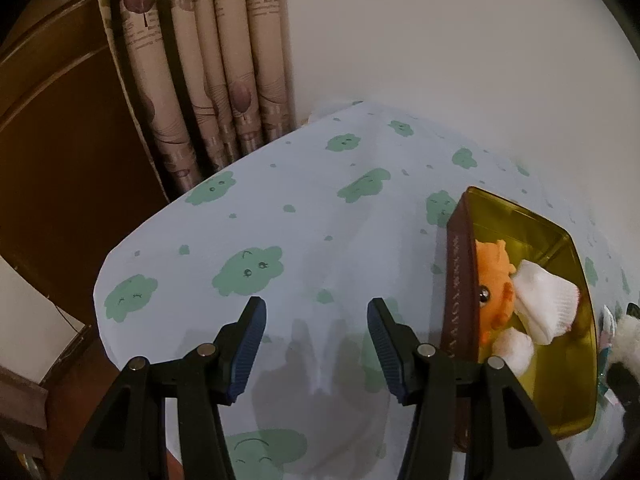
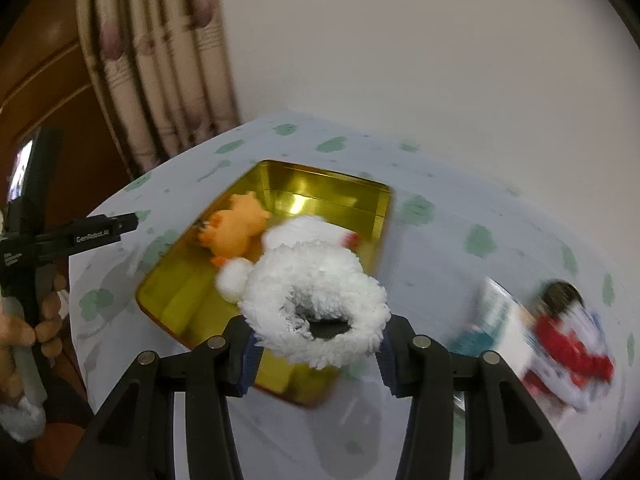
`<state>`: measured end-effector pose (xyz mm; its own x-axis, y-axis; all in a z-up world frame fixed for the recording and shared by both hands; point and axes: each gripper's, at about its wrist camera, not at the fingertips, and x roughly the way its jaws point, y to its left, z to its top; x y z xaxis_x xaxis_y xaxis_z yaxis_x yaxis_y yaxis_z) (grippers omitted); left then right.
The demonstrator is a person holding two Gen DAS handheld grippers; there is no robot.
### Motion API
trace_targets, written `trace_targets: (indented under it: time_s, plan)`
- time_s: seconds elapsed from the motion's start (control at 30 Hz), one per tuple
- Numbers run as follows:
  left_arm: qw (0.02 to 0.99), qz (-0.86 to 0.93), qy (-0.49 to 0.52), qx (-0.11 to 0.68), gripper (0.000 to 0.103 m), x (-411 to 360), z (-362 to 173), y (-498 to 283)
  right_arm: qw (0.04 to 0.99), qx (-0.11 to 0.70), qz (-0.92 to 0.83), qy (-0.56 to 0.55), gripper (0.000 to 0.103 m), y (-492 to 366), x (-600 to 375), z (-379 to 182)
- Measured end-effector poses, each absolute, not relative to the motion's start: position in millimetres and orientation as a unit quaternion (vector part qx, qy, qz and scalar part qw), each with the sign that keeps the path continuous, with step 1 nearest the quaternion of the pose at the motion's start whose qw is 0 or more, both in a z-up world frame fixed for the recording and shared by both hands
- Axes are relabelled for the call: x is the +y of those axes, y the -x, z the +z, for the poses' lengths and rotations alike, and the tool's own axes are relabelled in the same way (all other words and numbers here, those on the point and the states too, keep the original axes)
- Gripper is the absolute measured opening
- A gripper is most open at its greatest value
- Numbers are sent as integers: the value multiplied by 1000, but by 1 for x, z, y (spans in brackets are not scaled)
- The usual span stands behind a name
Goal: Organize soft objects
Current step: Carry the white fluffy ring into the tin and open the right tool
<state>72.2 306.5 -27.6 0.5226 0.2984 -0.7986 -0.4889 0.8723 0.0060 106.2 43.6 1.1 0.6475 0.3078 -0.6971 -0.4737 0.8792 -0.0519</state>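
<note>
Now, left wrist view: left gripper [image 1: 316, 344] over the cloud-print tablecloth [image 1: 304, 216], blue pads spread apart, nothing between them. Gold tin [image 1: 516, 216] at right on the cloth, brown outer wall facing the gripper. Inside the tin: orange plush toy [image 1: 494, 280], white knitted sock [image 1: 546, 304] lying against it, small white pompom [image 1: 514, 350] just below. Curtain [image 1: 208, 64] and wooden panel behind the table.

Right wrist view, blurred: right gripper [image 2: 318, 348] pinching a fluffy white sock [image 2: 316, 296] by its cuff, pads pressed on either side, sock hanging above the near end of the tin [image 2: 188, 300]. Orange toy [image 2: 234, 228] resting in the tin beyond it. To the right on the cloth [image 2: 460, 248], a smeared red-and-white soft item [image 2: 568, 356] next to a teal-and-white packet [image 2: 494, 320]; details unreadable. At left edge, a hand [image 2: 38, 320] holding the other gripper's handle.
</note>
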Motion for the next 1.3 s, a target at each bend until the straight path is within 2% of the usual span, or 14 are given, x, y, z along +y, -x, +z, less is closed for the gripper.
trace_targets:
  time_s: [0.4,0.5,0.57,0.63,1.3]
  plan:
    - [862,229,109,439,54,304,-33,-77,887,386,216,134,49,-134,75,-20]
    - [864,227,109,437,54,304,-32,-75,887,393,211,121,61,-137,72,-23]
    - [864,227,108,436,54,303,-32,-74,891,388,206,116,77,-137,69,-21]
    - [863,227,110,438,54,303,-32,-74,894,383,205,113,81,-135,68,-18]
    - [863,222,102,442,54,300,-28,-75,912,362,180,74,81,-101,12,5]
